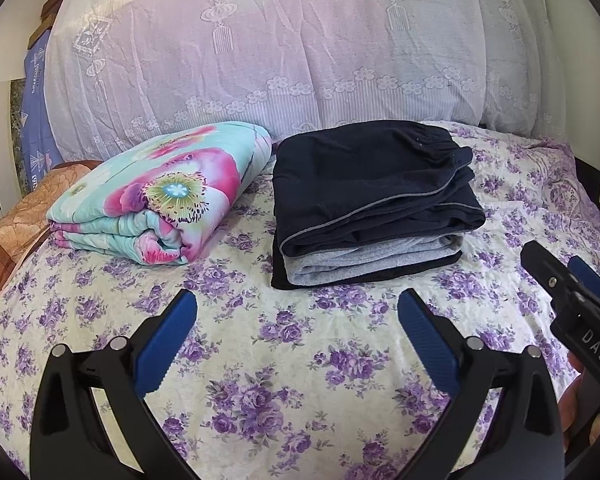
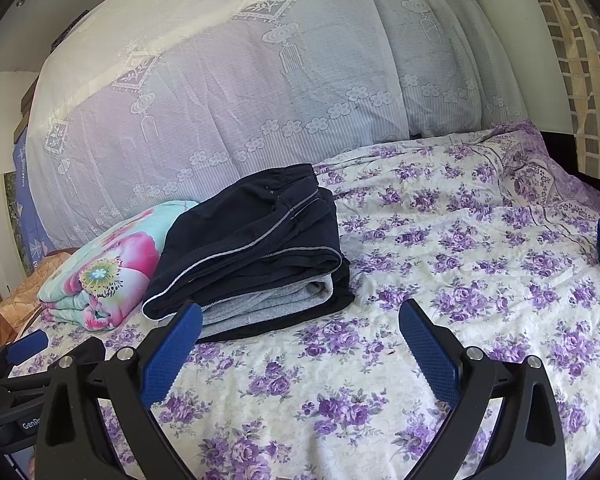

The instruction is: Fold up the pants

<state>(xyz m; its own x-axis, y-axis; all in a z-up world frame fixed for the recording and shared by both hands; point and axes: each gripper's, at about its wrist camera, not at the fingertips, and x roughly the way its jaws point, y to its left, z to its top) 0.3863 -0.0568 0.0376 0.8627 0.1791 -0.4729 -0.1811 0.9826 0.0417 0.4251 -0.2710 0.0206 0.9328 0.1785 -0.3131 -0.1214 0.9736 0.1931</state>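
Item one: folded navy pants [image 1: 374, 184], resting on your bed [image 1: 300, 360] at centre frame in the left wrist view, stacked on a grey folded garment [image 1: 364, 260] with a darker layer beneath (what that bottom layer is cannot be told). Item two: a floral quilt [image 1: 160, 196], folded, just beside the stack at centre left. Item three: a white lace cover [image 1: 280, 60], filling the upper frame behind both. Your left gripper [image 1: 296, 340], lower centre, has its jaws apart, holding nothing, hovering over the purple-flowered sheet short of the stack. Your right gripper [image 2: 300, 344], lower centre of its own view, likewise has jaws spread and empty; its left blue pad [image 2: 172, 352] overlaps the stack's near corner in the frame.
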